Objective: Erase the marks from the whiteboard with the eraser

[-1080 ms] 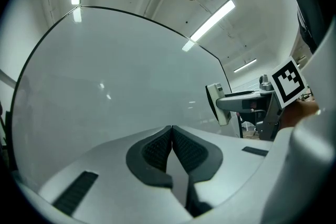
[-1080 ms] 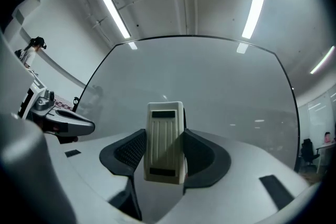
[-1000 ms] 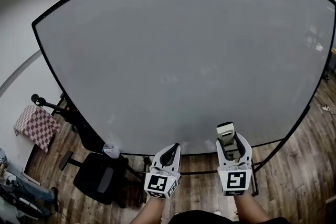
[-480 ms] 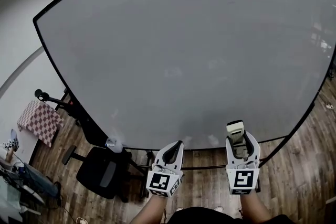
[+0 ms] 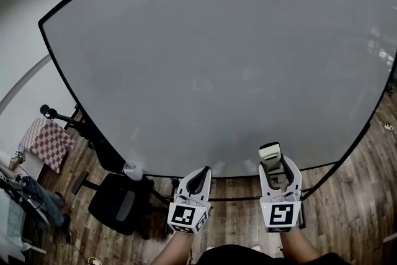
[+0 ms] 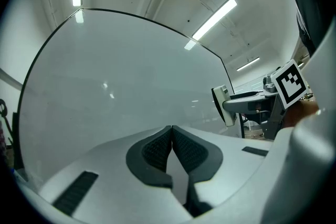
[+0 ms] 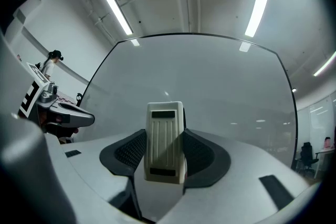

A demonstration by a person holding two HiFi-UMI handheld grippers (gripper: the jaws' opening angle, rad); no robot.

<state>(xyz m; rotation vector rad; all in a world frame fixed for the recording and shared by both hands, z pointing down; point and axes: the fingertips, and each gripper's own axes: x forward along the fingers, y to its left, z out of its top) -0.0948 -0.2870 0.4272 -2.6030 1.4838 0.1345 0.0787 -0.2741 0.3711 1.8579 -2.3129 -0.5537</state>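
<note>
A large whiteboard [image 5: 217, 59] on a black-framed stand fills most of the head view; its surface looks grey and I make out no distinct marks, only faint smudges. My right gripper [image 5: 273, 161] is shut on a cream-white eraser [image 5: 269, 154], held upright near the board's lower edge; in the right gripper view the eraser [image 7: 165, 141] stands between the two dark pads. My left gripper [image 5: 201, 178] hangs beside it at lower centre, shut with nothing between its pads [image 6: 157, 150]. From the left gripper view the eraser [image 6: 221, 106] shows off to the right.
A black office chair [image 5: 118, 205] stands at lower left under the board. A checked cloth [image 5: 43, 143] and a black stand [image 5: 62, 121] lie farther left. A person [image 5: 28, 192] is at the left edge. Wooden floor [image 5: 366, 195] runs below the board.
Both grippers dipped slightly half a second ago and have come back up and a little left. The eraser stays held in the right gripper. The person at the left edge has shifted.
</note>
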